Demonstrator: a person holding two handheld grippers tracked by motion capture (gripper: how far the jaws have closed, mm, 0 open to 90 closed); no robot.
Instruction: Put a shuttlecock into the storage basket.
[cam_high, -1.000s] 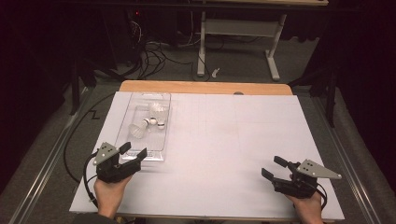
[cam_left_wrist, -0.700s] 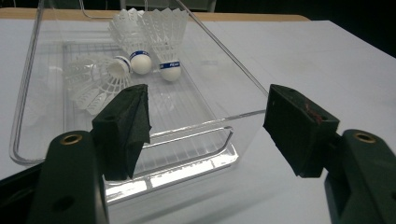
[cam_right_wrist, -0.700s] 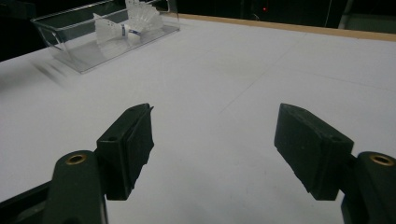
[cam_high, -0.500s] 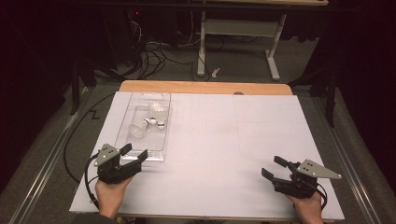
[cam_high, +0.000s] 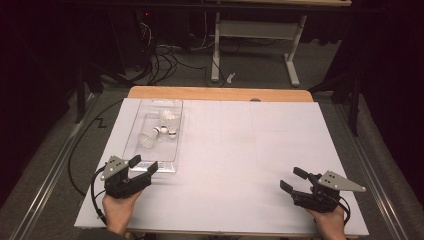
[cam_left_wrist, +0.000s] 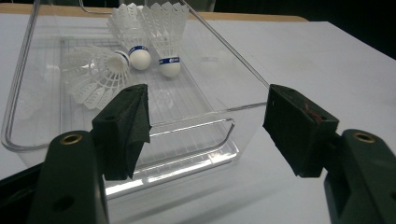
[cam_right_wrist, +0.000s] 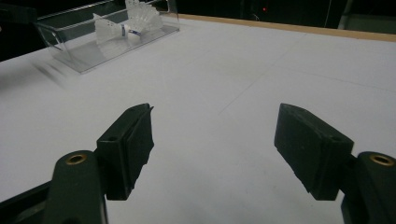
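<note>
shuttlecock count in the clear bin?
3, all inside the clear bin. One shuttlecock lies on its side nearest the left gripper; two lie side by side behind it, cork ends toward the camera. More could be hidden behind their skirts.

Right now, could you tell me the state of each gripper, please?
Left gripper: open, holding nothing, at the clear bin.
Right gripper: open, holding nothing.

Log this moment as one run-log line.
left claw: open, at near end of clear bin | right claw: open, over bare table | shuttlecocks: three in bin
</note>
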